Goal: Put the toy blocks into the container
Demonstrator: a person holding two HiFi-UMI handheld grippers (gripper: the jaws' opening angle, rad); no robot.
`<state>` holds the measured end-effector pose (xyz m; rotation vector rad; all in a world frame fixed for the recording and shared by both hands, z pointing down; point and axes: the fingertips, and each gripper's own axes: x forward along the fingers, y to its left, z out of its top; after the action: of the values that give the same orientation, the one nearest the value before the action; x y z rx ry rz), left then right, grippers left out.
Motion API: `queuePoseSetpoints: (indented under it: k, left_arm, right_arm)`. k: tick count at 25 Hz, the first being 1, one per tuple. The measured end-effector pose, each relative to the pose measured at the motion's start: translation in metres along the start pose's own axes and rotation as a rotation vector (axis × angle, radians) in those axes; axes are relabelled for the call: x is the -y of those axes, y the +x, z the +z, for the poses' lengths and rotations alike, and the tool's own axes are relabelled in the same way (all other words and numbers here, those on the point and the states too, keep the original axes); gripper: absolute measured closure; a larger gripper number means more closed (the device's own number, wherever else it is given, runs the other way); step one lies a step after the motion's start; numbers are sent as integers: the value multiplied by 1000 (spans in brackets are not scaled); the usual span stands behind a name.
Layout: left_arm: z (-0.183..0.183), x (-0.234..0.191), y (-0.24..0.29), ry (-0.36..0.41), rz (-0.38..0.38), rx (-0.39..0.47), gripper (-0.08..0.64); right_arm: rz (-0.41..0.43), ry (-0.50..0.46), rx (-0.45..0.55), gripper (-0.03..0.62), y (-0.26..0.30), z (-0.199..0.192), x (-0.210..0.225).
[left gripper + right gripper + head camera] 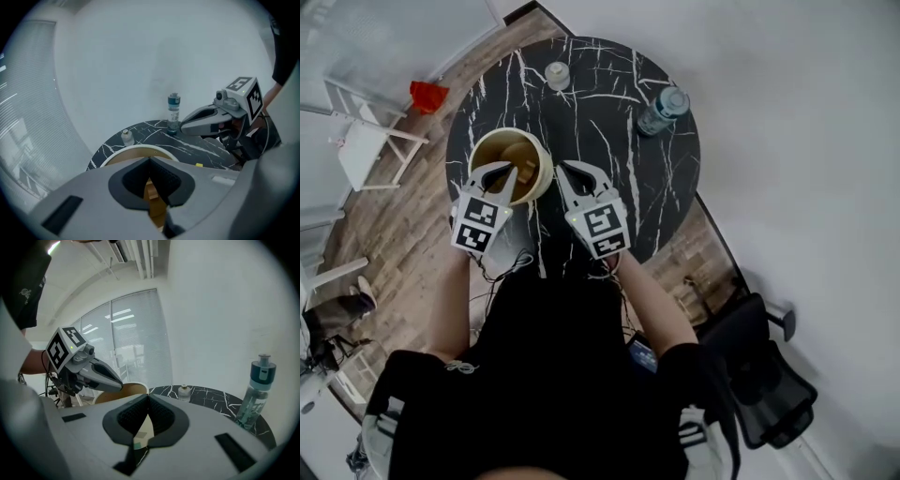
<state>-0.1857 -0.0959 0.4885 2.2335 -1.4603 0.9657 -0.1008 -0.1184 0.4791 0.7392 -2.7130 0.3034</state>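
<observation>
Since wooden blocks point(152, 193) already lie in the container point(546, 167) at the table's point(609, 84) nine o'clock, we list left gripper point(508, 170) and right gripper point(565, 170) both clenched empty, the task seemingly nearly done.

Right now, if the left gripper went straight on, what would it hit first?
Probably the container, somewhere inside it: the left gripper points into its mouth, though depth is unclear.

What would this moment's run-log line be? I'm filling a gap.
left tongs: shut, over container | right tongs: shut, empty, beside container | wooden blocks: inside container
</observation>
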Motion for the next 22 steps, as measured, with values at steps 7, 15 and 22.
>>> queuePoseSetpoints:
  k: [7,15,22]
  left_arm:
    - [29,28,-5,-12,3,65,560]
    - [50,77,6,15,-52,84,560]
    - [40,113,18,-34,-79,72,560]
  right_arm:
    - [5,-29,11,595,-24,5,11]
    - [24,-55,-33,595,-55,-10,25]
    - [109,-213,-177,595,-68,-44,21]
